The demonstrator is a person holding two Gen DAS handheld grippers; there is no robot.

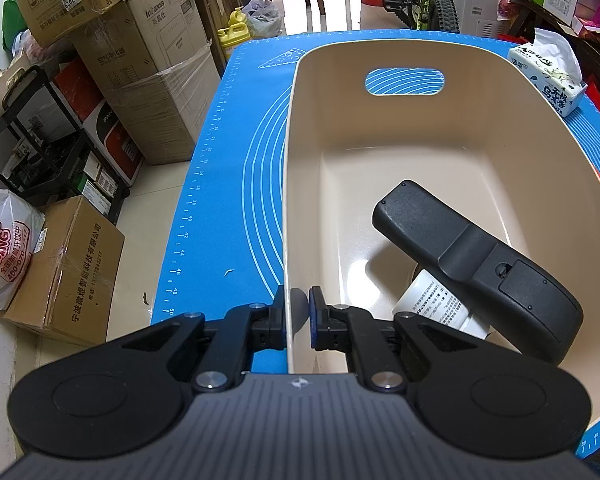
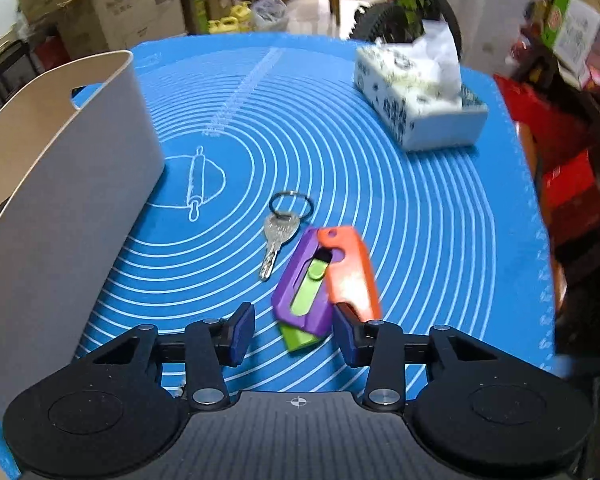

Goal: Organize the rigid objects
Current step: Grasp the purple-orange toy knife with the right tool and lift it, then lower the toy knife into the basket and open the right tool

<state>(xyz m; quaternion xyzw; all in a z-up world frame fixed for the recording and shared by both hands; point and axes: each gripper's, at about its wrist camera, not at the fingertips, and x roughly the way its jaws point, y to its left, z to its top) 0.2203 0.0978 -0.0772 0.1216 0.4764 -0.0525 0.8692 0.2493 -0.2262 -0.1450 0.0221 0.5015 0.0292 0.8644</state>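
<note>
Covering the counter is a blue silicone mat (image 2: 340,152), smooth and printed with white concentric arcs, ruler ticks along its edges and a rolling-pin drawing. On its left side stands a beige plastic bin (image 1: 300,128), oval, tall-walled and glossy inside, with a rounded slot handle cut through its far wall. Inside the bin, at the near right, a black remote control (image 1: 476,264) lies back-up and tilted, matte and curved, its battery cover showing, with its near end resting over a small white bottle (image 1: 436,304) printed with fine text and lying on its side. At the far right of the mat sits a soft tissue pack (image 2: 416,96), white with dark patterning, a tissue sticking up from its top. Near the middle of the mat lies a toy knife (image 2: 324,280) with a purple plastic body, an orange blade-shaped part and a lime-green slider. Just to its left and apart from it lies a silver key (image 2: 276,240) on a dark split ring. The left gripper (image 1: 298,316) is clamped on the near left wall of the bin, one pad outside and one inside. The right gripper (image 2: 288,332) stands about half open at the near end of the toy knife, whose green end lies between the pads; whether the right pad touches it I cannot tell.
</note>
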